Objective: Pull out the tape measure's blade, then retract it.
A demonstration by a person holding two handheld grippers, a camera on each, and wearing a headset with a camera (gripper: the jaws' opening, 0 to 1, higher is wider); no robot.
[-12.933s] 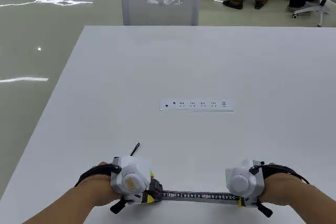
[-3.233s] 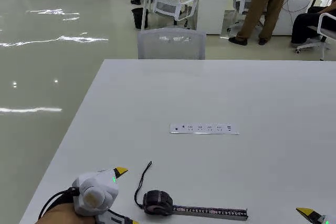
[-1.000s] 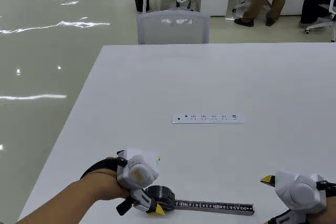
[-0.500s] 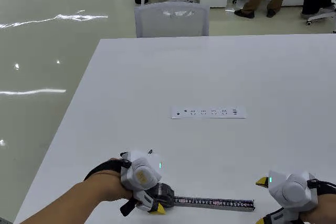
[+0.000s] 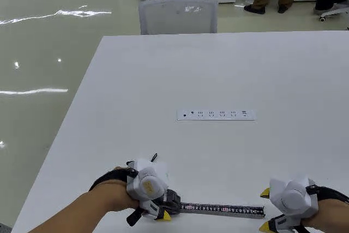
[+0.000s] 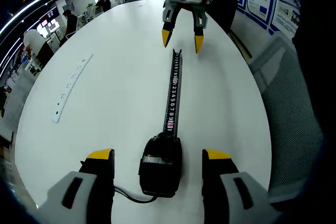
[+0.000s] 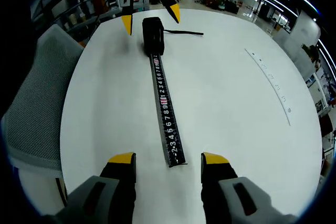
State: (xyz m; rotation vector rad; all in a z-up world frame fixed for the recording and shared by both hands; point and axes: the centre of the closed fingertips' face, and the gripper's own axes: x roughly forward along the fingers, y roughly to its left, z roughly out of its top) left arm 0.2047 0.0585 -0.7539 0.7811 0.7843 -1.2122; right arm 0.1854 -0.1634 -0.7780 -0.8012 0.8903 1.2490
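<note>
Blade (image 7: pixel 165 108) is out. Left gripper (image 6: pixel 157 155) open astride tape measure (image 6: pixel 160 163), right gripper (image 7: pixel 168 158) open at blade tip. Next: grip both, retract.

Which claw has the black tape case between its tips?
The left claw: its open tips sit on either side of the case. The right claw is at the blade's far end instead.

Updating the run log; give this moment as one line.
blade: extended, flat on table | left gripper: open, straddling tape measure case | right gripper: open, straddling blade tip | nothing gripped
</note>
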